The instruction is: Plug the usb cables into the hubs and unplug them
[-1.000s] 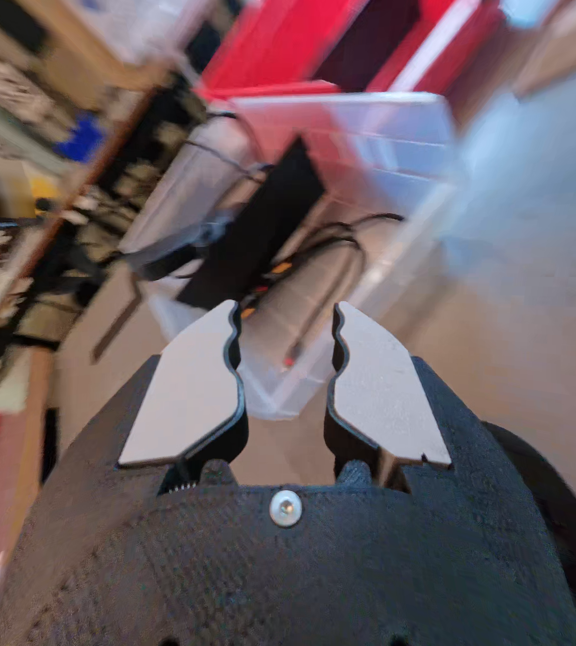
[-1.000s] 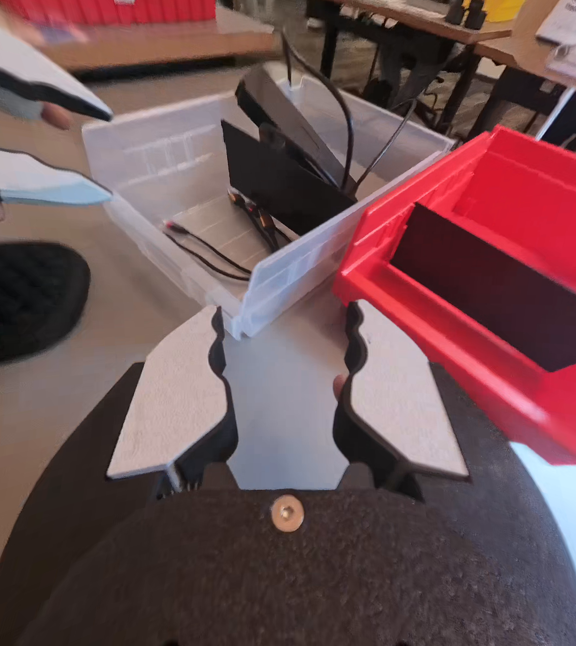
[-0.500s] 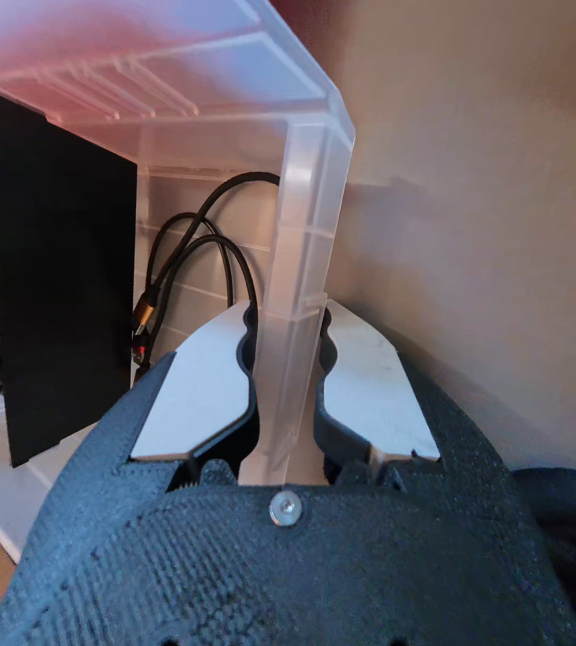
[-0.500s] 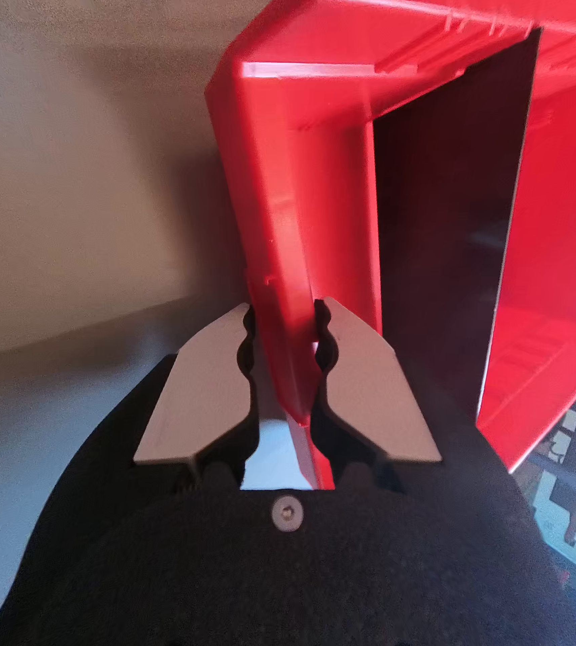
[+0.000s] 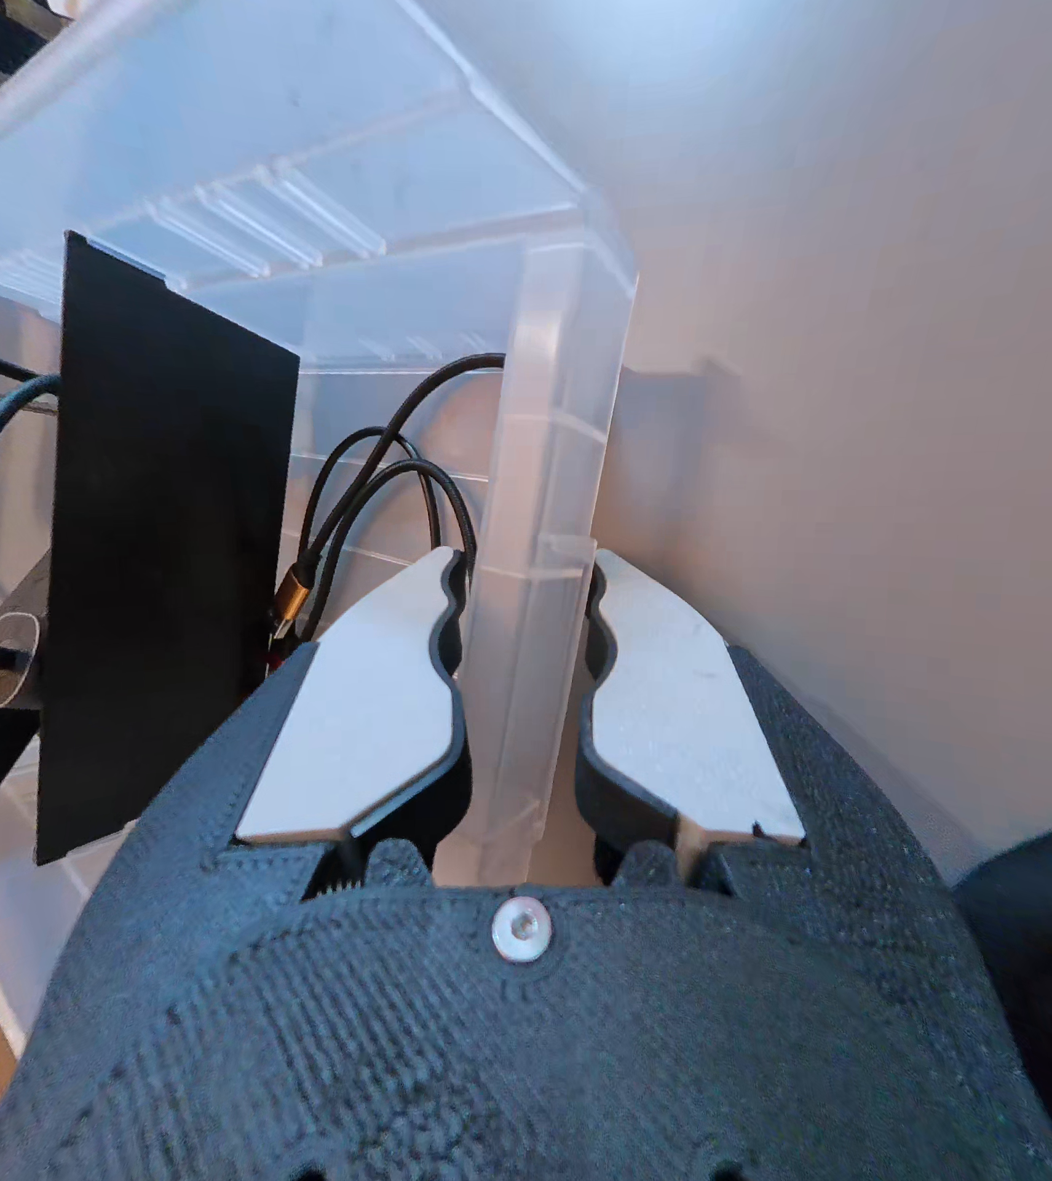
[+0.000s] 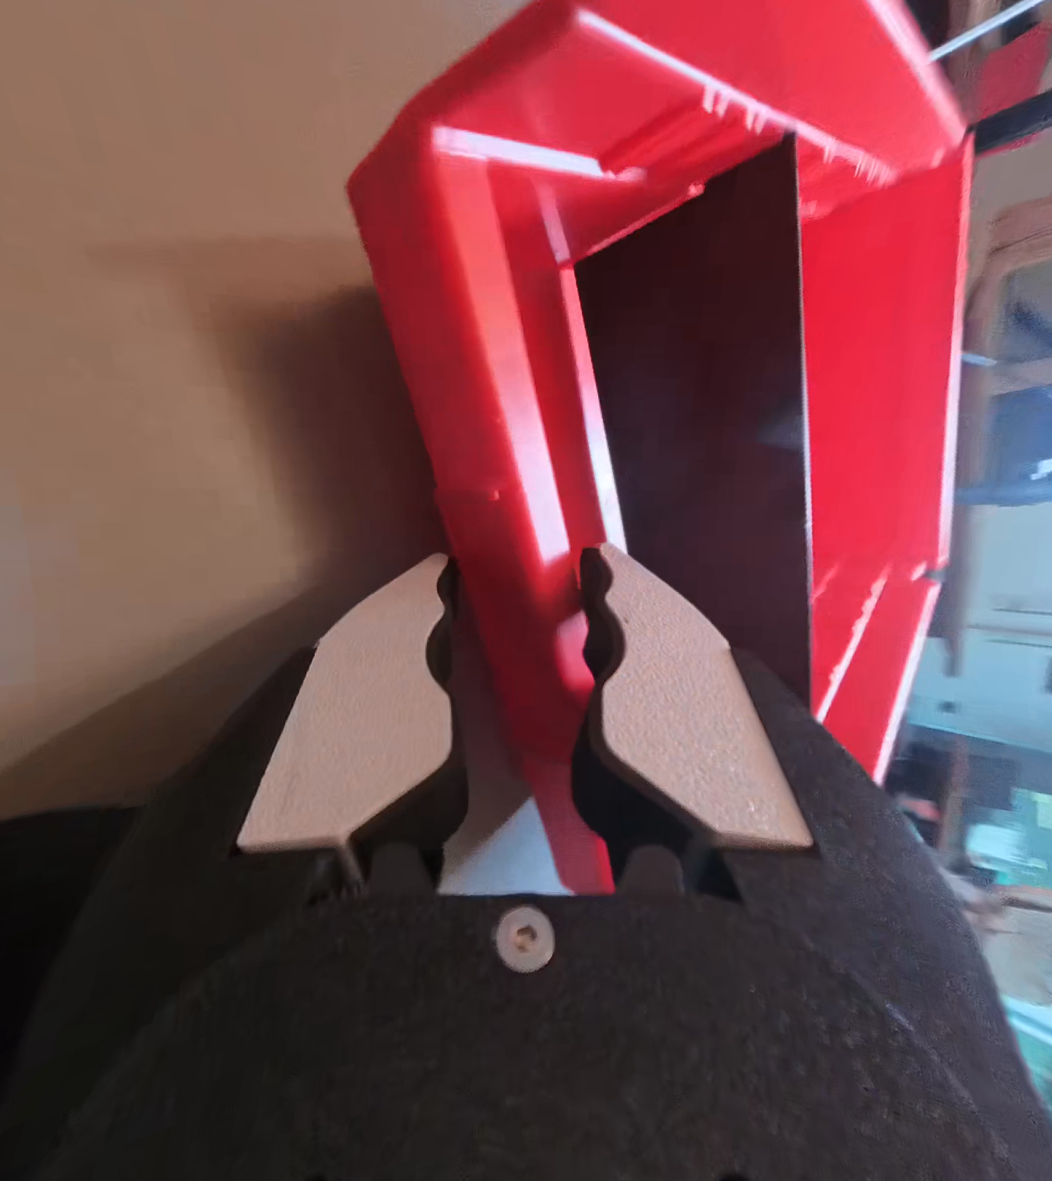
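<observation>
The left gripper (image 5: 526, 569) is closed on the wall of the clear bin (image 5: 549, 511); black USB cables (image 5: 382, 486) are seen inside at 11 o'clock, beside a black divider (image 5: 165, 511). The right gripper (image 6: 513, 562) is clamped on the red bin (image 6: 497, 447) wall.

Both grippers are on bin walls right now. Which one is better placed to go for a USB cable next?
Left, probably. The left gripper straddles the clear bin wall, with the black cables just inside beside its fingers. The right gripper grips the red bin, where no cables show.
</observation>
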